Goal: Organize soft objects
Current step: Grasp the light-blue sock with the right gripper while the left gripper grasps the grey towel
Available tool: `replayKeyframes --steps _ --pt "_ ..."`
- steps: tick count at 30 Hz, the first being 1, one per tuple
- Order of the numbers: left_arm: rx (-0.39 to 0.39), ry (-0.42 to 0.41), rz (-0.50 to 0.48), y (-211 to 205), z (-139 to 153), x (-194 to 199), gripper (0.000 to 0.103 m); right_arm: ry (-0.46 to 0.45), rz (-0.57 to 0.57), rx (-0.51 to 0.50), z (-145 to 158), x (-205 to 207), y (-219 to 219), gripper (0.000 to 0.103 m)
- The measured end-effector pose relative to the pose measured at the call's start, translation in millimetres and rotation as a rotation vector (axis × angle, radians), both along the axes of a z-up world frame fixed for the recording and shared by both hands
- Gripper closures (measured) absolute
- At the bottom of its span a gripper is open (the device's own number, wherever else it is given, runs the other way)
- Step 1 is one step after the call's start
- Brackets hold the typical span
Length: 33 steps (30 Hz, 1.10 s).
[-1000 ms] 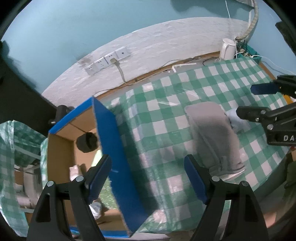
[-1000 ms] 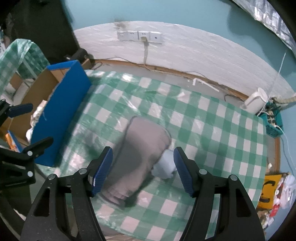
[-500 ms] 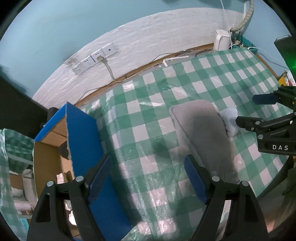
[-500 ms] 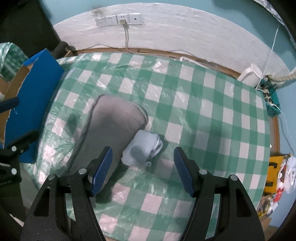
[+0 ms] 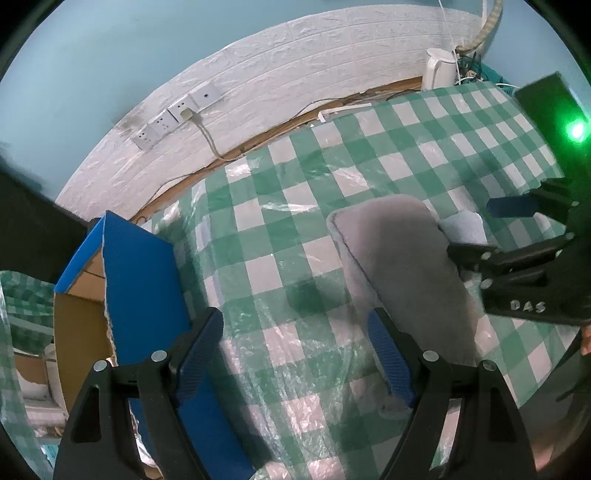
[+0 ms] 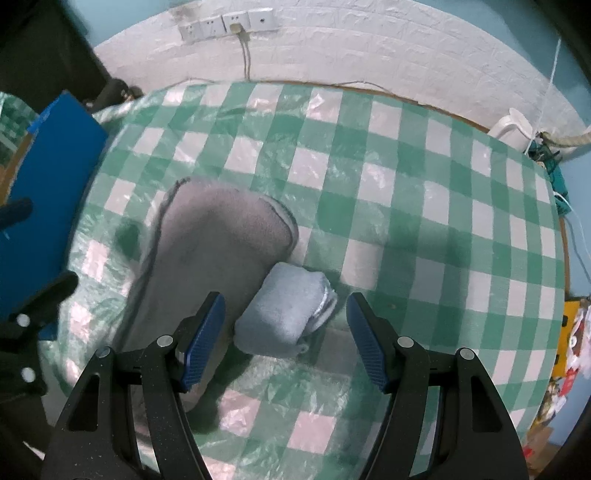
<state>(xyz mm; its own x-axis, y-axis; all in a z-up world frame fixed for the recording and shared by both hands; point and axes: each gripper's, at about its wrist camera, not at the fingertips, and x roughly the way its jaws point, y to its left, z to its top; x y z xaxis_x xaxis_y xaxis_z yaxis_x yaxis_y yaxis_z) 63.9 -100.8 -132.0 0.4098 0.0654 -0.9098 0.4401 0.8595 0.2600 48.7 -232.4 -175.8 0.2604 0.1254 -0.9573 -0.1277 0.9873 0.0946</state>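
Observation:
A folded grey towel (image 6: pixel 218 243) lies on the green-checked table (image 6: pixel 406 206), long side toward me. A small rolled light-blue cloth (image 6: pixel 288 314) rests against its right side. My right gripper (image 6: pixel 286 339) is open and empty, its jaws straddling the blue cloth just above it. In the left wrist view my left gripper (image 5: pixel 295 354) is open and empty over the table's front left, left of the grey towel (image 5: pixel 402 266). The light-blue cloth (image 5: pixel 463 227) shows beyond the right gripper's fingers (image 5: pixel 513 206).
A blue-sided cardboard box (image 5: pixel 144 280) stands off the table's left edge, also in the right wrist view (image 6: pixel 51 173). A white kettle (image 6: pixel 515 125) and cables sit at the far right corner. Wall sockets (image 6: pixel 229 24) are behind the table.
Both grippers moved right and forward over the table. The right gripper came down from over the grey towel onto the light-blue cloth. The left gripper left the box side.

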Motion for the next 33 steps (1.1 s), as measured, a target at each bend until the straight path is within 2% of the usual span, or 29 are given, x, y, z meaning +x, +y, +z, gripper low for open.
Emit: replayKeyframes --steps 3,10,19,20,23,26,33 --pt "0.001 0.0 -0.007 -3.0 -1.7 3.0 0.021 0.017 -0.01 -0.033 -8.4 -0.3 -6.1 0.035" --pt "-0.013 0.017 -0.023 -16.6 -4.5 8.1 0.021 0.036 -0.068 -0.012 -15.8 0.1 -29.0 0.035" --pt "-0.004 0.039 -0.049 -31.1 -13.8 11.0 0.021 0.015 0.01 -0.033 -25.7 9.2 -14.9 0.035" --pt "-0.003 0.042 -0.05 -32.0 -14.7 10.8 0.021 0.018 0.018 -0.034 -27.0 9.1 -13.9 0.037" --pt "-0.007 0.053 -0.05 -33.3 -16.7 12.1 0.021 0.038 0.04 -0.022 -31.1 11.0 -15.5 0.069" --pt "-0.025 0.078 -0.045 -36.4 -19.6 14.3 0.017 0.04 0.039 -0.044 -28.5 8.1 -19.4 0.074" --pt "-0.084 0.157 -0.047 -53.5 -23.7 13.3 0.017 0.041 -0.016 -0.036 -23.6 -2.1 -50.9 0.074"
